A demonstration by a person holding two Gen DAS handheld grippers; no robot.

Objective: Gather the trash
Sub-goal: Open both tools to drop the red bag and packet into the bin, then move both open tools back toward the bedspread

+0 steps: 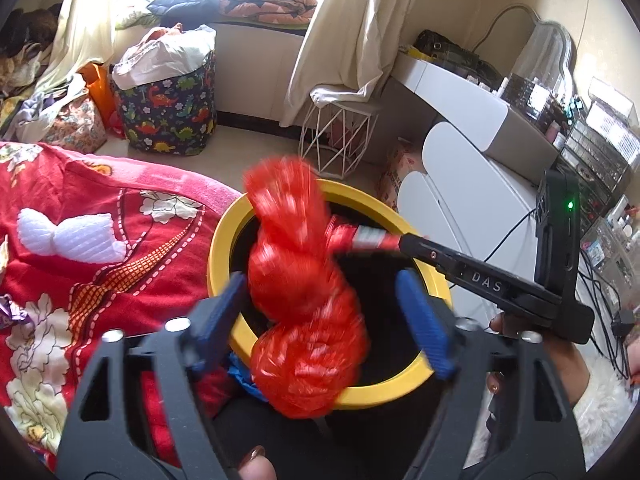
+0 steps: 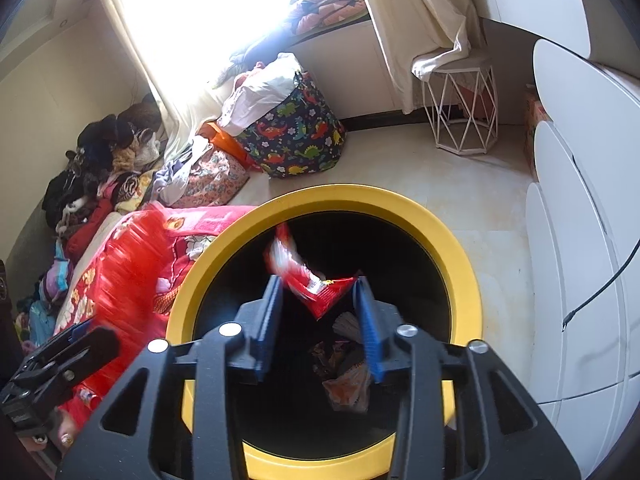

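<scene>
Over the mouth of the yellow-rimmed bin (image 2: 452, 256), two pieces of trash are caught blurred in mid-air. A red mesh bag (image 1: 304, 292) hangs between the blue pads of the left tongs (image 1: 320, 320), which are spread wide with clear gaps on both sides, so nothing is pinching it. A red snack wrapper (image 2: 316, 280) sits between the pads of the right tongs (image 2: 320, 320), whose fingers stand partly apart; one corner seems to brush the right-hand pad, but I judge it released rather than held. From the left wrist view the right tongs reach in from the side over the bin, the wrapper at their tip.

Down inside the dark bin lie crumpled wrappers (image 2: 344, 376), so some collecting is already done, and these two items look set to join them.

Beside the bin is a bed with a red floral blanket (image 1: 120, 264). On it a piece of white foam netting (image 1: 72, 236) and a purple foil scrap (image 1: 10, 314) at the picture's edge look like trash not yet collected. By my estimate the job is well under way, with at least those pieces left on the bed.
</scene>
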